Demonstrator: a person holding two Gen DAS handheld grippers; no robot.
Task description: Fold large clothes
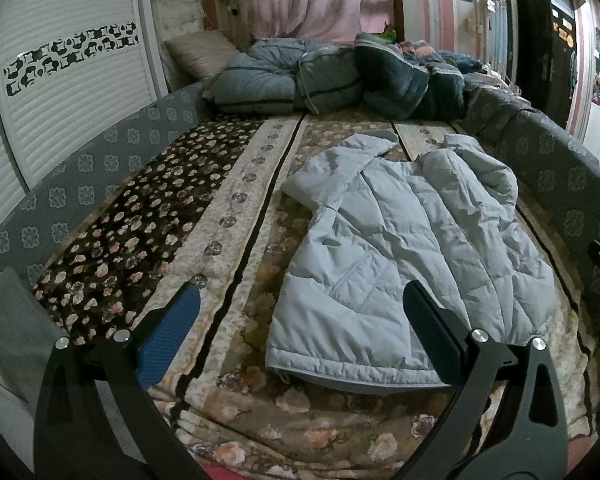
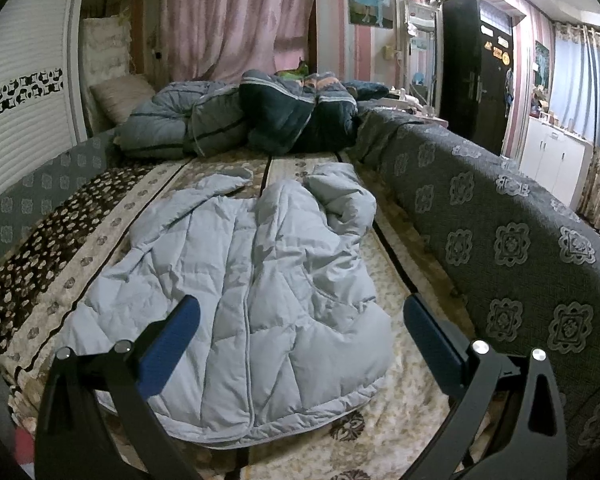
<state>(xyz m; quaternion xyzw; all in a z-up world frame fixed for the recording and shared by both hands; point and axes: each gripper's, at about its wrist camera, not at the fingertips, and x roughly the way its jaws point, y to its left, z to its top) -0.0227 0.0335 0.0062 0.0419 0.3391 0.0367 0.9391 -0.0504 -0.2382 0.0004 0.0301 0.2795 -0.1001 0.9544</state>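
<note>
Left wrist view: a heap of dark quilts (image 1: 332, 76) lies at 12 o'clock, beyond the pale blue padded jacket (image 1: 412, 256) spread flat on the floral blanket (image 1: 204, 240); the left gripper (image 1: 300, 320) is spread, holding nothing. Right wrist view: a grey patterned bed rail (image 2: 512, 248) runs at 3 o'clock; the right gripper (image 2: 300, 324) is spread above the jacket's hem.

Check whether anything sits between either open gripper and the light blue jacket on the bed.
Nothing visible does. The left gripper and right gripper both hang open above the jacket near its hem; the quilts lie beyond its far end.
</note>
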